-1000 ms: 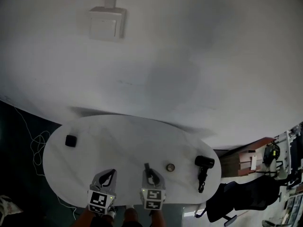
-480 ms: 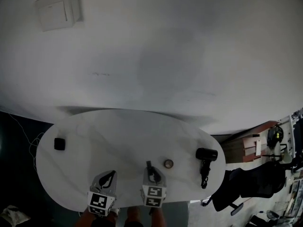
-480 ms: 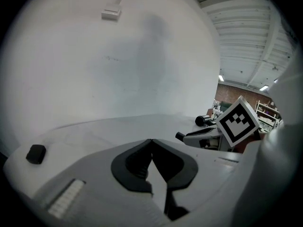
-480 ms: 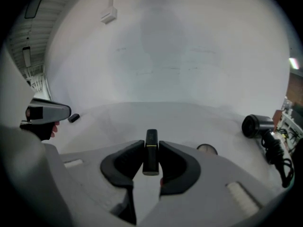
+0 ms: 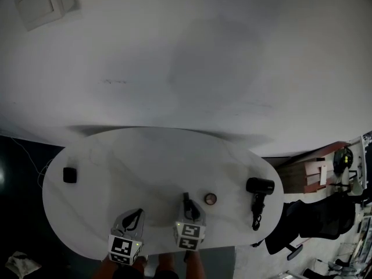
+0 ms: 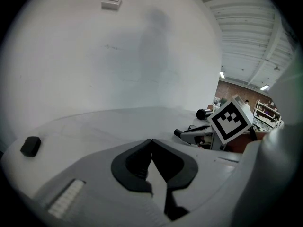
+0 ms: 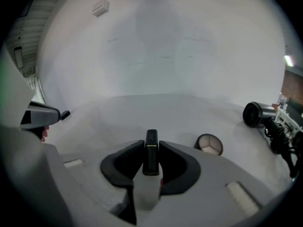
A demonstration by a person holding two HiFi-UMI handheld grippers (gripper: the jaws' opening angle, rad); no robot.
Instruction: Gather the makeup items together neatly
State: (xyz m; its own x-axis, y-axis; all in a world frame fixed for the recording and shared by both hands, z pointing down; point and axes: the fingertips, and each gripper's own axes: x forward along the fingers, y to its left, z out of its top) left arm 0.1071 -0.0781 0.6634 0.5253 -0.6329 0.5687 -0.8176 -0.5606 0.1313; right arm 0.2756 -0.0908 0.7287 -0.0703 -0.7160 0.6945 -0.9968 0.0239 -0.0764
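My right gripper (image 7: 151, 148) is shut on a slim black makeup tube (image 7: 151, 156) that stands upright between its pads. In the head view that gripper (image 5: 188, 207) hangs over the near edge of the white oval table (image 5: 145, 156). A small round compact (image 5: 210, 199) lies just right of it; the right gripper view shows this compact (image 7: 209, 144) close by. A small black square case (image 5: 70, 175) sits alone at the table's far left, also visible as the case (image 6: 31, 146) in the left gripper view. My left gripper (image 6: 151, 142) is shut with nothing between its pads.
A black hair dryer (image 5: 258, 188) with its cord lies at the table's right end. A plain white wall with a switch plate (image 5: 40, 3) stands behind the table. Office chairs and shelves (image 5: 325, 214) fill the floor to the right.
Both grippers have sunk toward the table's near edge, and the view has tilted so the wall switch slid to the upper left. The tube stays in the right gripper.
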